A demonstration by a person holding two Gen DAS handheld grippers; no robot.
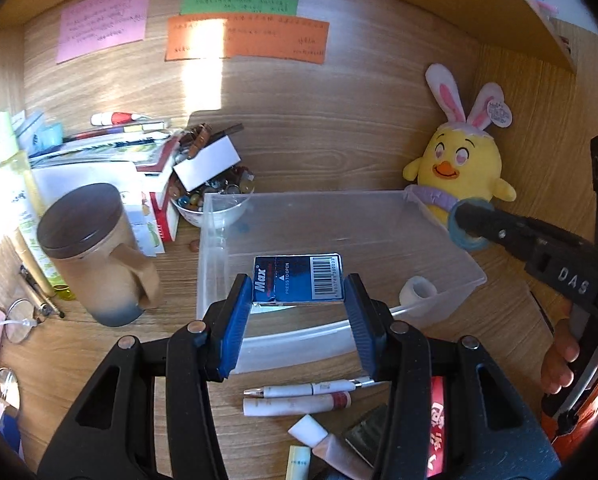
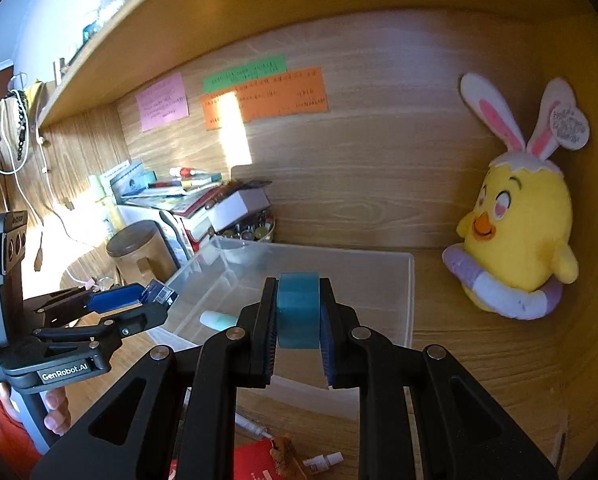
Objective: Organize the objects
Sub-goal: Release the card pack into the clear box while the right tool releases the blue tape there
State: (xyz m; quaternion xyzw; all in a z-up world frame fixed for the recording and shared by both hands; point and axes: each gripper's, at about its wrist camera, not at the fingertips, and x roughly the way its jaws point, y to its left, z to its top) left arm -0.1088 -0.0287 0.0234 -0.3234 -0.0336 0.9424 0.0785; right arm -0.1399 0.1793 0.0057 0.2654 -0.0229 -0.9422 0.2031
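Note:
My left gripper (image 1: 297,304) is shut on a small blue box of staples (image 1: 298,278) with a barcode, held over the near edge of a clear plastic bin (image 1: 443,224). My right gripper (image 2: 298,316) is shut on a teal roll of tape (image 2: 298,310), above the bin's (image 2: 409,300) near side. In the left wrist view the right gripper (image 1: 469,226) pinches the tape ring (image 1: 461,240) at the bin's right rim. A small white roll (image 1: 418,294) lies inside the bin. The left gripper (image 2: 157,294) with its box (image 2: 161,290) shows at the bin's left edge.
A tan mug with a dark lid (image 1: 95,256) stands left of the bin. Behind it are stacked books (image 1: 111,148) and a bowl of small items (image 1: 215,196). A yellow plush chick (image 1: 461,160) sits right of the bin. Pens and tubes (image 1: 299,398) lie on the desk in front.

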